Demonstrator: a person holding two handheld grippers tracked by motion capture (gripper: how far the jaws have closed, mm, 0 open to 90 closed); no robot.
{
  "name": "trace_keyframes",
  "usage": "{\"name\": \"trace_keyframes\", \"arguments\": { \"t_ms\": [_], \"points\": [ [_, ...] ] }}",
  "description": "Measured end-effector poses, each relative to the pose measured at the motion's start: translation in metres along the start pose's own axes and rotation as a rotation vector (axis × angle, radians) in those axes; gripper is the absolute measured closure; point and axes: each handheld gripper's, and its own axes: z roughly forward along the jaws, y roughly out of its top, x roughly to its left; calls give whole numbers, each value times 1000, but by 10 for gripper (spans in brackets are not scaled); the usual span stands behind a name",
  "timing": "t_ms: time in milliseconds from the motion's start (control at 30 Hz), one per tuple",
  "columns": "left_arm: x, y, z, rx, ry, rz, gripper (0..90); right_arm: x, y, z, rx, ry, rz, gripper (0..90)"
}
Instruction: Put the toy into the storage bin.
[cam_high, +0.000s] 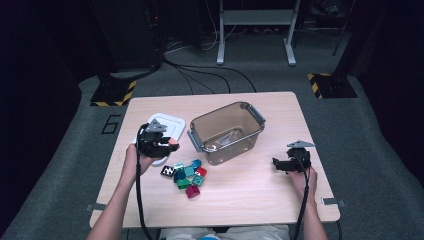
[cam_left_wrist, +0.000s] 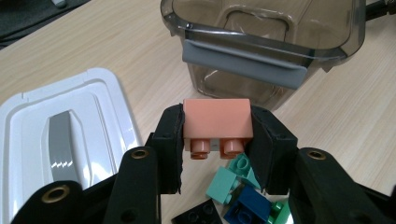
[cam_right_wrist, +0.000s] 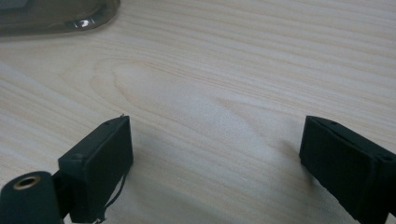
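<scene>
- Left gripper (cam_left_wrist: 215, 140) at centre of the left gripper view, jaws closed on a salmon brick (cam_left_wrist: 216, 122), studs facing down toward the camera, one pad on each end.
- In the high view, same gripper (cam_high: 167, 143) at left centre, over the near edge of the white lid (cam_high: 172, 123).
- Smoky clear bin (cam_high: 227, 131) just right of the lid, mid-frame; grey handle (cam_left_wrist: 243, 65) directly above the held brick in the left gripper view.
- Loose brick pile (cam_high: 187, 176) below the bin, lower centre.
- Right gripper (cam_high: 278, 165) at right centre, jaws spread wide, nothing between them; bare table (cam_right_wrist: 224, 93) beneath.
- Open wood at lower right and along the bottom edge.
</scene>
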Motion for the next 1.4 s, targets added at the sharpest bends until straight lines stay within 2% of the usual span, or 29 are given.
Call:
{"name": "trace_keyframes", "arguments": {
  "t_ms": [367, 733, 1000, 1400],
  "points": [
    [1, 24, -3, -9, -14, 26, 587, 0, 0, 0, 0, 0, 0, 90],
    [0, 57, -1, -16, -27, 63, 587, 0, 0, 0, 0, 0, 0, 90],
    [-3, 76, 7, -21, -29, 88, 587, 0, 0, 0, 0, 0, 0, 90],
    [-6, 96, 26, 8, -46, 117, 586, 0, 0, 0, 0, 0, 0, 90]
  ]
}}
